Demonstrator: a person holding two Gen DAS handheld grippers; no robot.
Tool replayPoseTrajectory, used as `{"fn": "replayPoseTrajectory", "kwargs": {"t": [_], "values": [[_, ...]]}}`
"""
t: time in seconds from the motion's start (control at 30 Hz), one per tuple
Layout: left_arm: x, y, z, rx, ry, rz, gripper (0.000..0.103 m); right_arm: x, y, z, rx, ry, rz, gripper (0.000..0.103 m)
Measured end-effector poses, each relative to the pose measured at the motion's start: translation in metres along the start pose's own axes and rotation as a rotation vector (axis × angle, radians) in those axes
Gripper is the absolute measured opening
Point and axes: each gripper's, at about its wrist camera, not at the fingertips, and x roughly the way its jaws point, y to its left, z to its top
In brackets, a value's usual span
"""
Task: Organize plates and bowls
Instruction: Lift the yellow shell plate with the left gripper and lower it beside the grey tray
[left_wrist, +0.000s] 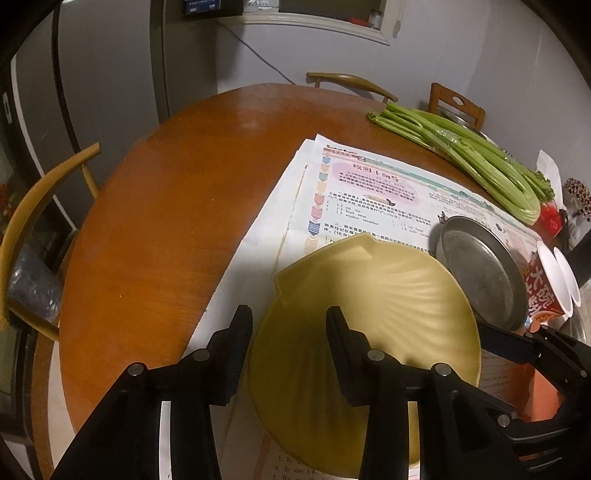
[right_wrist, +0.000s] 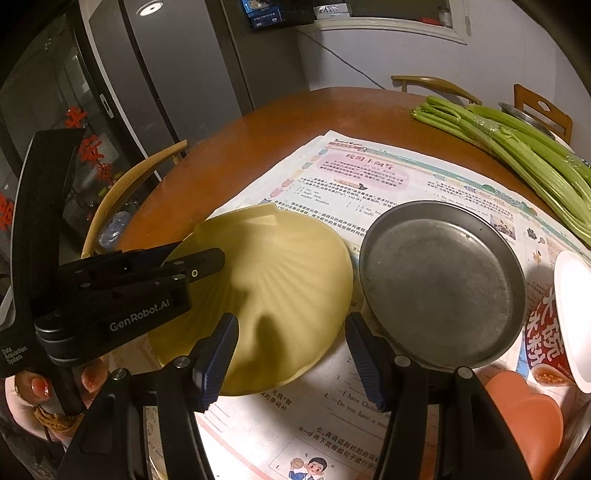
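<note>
A yellow shell-shaped plate (left_wrist: 369, 306) lies on newspaper on a round wooden table; it also shows in the right wrist view (right_wrist: 273, 280). A round metal plate (left_wrist: 480, 269) sits just right of it, touching its edge, and shows in the right wrist view (right_wrist: 439, 280). My left gripper (left_wrist: 290, 354) is open, its fingers straddling the yellow plate's left rim. From the right wrist view the left gripper (right_wrist: 192, 264) reaches over that rim. My right gripper (right_wrist: 291, 362) is open and empty, above the yellow plate's near edge.
Newspaper sheets (left_wrist: 369, 192) cover the table's right half. Celery stalks (left_wrist: 461, 155) lie at the back right. A red and white paper bowl (right_wrist: 561, 325) stands right of the metal plate. An orange object (right_wrist: 524, 413) lies near it. Wooden chairs (left_wrist: 33, 206) ring the table.
</note>
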Motion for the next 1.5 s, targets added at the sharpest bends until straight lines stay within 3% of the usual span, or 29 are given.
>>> {"fn": "replayPoseTrajectory", "kwargs": {"t": [0.37, 0.77, 1.5], "values": [[-0.007, 0.010, -0.001, -0.034, -0.015, 0.027, 0.047, -0.009, -0.005, -0.002, 0.021, -0.017, -0.010, 0.061], [-0.051, 0.011, -0.004, -0.064, -0.101, 0.015, 0.049, -0.042, -0.002, -0.007, 0.009, -0.102, 0.019, 0.061], [-0.098, -0.052, -0.021, 0.028, -0.144, -0.089, 0.050, -0.114, -0.021, -0.027, 0.046, -0.222, -0.002, 0.061]]}}
